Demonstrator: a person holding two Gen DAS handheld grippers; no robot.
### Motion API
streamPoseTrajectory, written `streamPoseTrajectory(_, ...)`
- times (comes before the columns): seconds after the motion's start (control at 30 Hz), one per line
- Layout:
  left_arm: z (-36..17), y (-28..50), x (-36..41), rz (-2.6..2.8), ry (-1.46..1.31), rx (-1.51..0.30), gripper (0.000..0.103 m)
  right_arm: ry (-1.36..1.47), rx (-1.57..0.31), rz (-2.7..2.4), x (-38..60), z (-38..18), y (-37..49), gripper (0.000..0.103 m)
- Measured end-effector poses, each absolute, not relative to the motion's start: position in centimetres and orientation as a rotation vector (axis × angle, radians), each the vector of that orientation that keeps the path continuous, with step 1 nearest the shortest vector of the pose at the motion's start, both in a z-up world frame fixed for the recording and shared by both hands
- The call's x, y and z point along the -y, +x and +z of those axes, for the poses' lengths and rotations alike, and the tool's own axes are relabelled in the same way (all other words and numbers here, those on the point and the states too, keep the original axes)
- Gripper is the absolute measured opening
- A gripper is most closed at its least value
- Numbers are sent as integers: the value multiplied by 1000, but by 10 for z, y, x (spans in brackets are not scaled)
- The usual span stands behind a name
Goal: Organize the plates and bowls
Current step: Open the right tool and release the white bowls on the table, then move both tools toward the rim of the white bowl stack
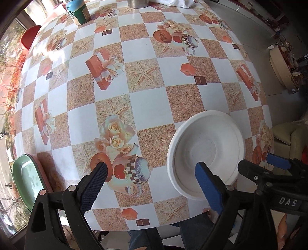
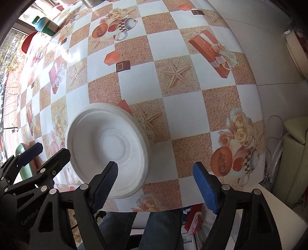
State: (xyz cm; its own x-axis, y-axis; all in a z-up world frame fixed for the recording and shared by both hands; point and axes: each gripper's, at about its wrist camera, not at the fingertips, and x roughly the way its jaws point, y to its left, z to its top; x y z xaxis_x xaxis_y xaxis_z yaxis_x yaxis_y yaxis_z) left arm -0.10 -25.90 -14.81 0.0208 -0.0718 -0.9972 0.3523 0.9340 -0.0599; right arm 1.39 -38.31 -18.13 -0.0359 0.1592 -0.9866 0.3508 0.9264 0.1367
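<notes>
- At the far left edge of the table (image 1: 146,100), a green plate (image 1: 27,178) sits on top of a pink plate (image 1: 41,169) — a small stack, likely the pile the other dishes should join.
- The left gripper (image 1: 152,173) hangs over the near edge of the table with its two fingers spread wide, holding nothing; one blue pad (image 1: 207,187) overlaps the near rim of the white dish in the picture, though contact cannot be confirmed.
- A white bowl (image 1: 206,153) stands upright by the near edge, well apart from the green stack, and lies between the two grippers, so either could take its rim.
- The right gripper (image 2: 156,177) is also spread and empty, just right of the white bowl — its left pad (image 2: 106,182) shows over the bowl's near rim.
- Writing: "DAS" on a black strip of the right gripper, seen from the left camera; "GenRobot" embossed on the left gripper's body, seen from the right camera.
- At the far side stand a green bottle (image 1: 78,11), its label too small to read, and a steel pot (image 1: 137,3).
</notes>
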Motion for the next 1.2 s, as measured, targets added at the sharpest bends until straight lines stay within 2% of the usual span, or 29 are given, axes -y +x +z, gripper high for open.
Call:
streamPoseTrajectory(0.07, -147, -4, 250, -320, 220, -1523, 103, 414, -1615, -171, 386, -180, 10, 102)
streamPoseTrajectory(0.37, -146, -27, 242, -356, 241, -1588, 103, 387, -1581, -234, 388, -161, -4, 102)
streamPoseTrajectory(1.2, -160, -35, 227, -297, 201, -1603, 103, 405, -1642, -304, 388, -185, -18, 102)
